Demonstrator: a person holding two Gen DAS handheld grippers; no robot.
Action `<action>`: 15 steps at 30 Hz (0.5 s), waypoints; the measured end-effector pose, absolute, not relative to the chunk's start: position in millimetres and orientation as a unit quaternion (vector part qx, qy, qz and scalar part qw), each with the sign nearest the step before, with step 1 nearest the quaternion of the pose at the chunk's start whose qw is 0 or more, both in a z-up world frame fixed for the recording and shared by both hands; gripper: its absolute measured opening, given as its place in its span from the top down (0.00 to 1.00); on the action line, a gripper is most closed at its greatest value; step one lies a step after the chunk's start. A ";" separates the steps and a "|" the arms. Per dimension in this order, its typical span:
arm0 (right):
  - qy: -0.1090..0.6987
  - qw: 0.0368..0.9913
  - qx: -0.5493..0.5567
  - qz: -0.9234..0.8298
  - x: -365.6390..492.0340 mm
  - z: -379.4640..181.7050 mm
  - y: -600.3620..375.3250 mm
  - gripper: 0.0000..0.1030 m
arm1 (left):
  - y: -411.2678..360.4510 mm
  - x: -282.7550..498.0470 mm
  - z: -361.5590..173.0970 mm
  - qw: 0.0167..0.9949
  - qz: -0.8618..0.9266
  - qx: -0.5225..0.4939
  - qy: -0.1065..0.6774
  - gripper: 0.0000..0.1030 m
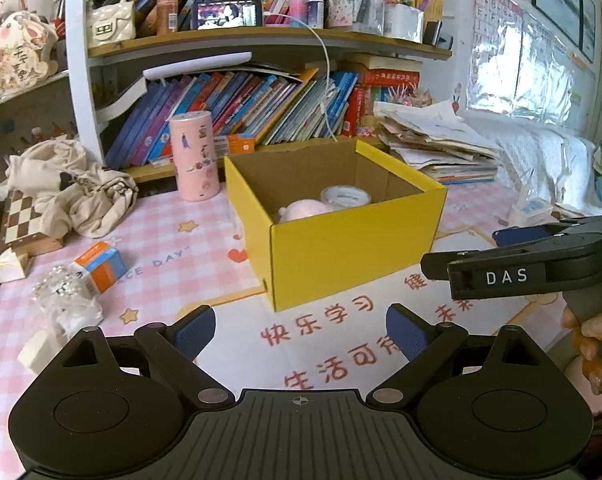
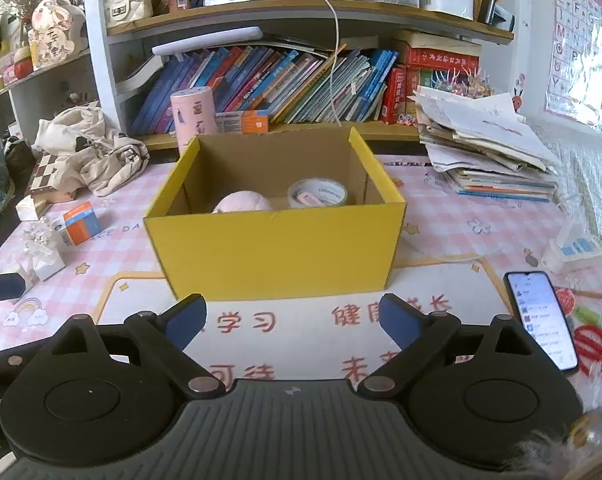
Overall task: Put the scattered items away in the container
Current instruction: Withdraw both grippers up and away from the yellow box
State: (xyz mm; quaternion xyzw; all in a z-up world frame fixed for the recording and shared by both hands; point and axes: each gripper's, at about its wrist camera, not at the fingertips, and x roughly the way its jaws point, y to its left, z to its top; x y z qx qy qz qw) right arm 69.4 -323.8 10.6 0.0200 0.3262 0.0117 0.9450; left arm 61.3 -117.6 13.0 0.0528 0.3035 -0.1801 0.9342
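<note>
with a pink plush ball (image 2: 243,203) and clear tape roll (image 2: 317,193) already inside the yellow cardboard box (image 2: 275,248), both the left gripper (image 1: 301,330) and right gripper (image 2: 293,318) hang spread and empty before it, while an orange-and-blue carton (image 1: 103,266) waits left of it.

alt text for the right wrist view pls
An open, empty hand-held gripper faces a yellow box on a pink checked table mat; inside lie a tape roll and a pink soft item. A lit phone lies right.

both wrist views toward yellow box (image 1: 353,256)
</note>
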 end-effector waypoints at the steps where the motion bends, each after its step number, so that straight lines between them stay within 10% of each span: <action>1: 0.327 0.945 0.019 0.011 68.0 9.8 -320.9 0.07 | -114.9 59.7 12.6 0.934 -0.179 0.053 0.304 0.08; 15: 0.348 0.937 0.012 0.009 48.9 1.3 -289.6 0.03 | -86.2 43.4 2.7 0.931 -0.167 0.042 0.323 0.08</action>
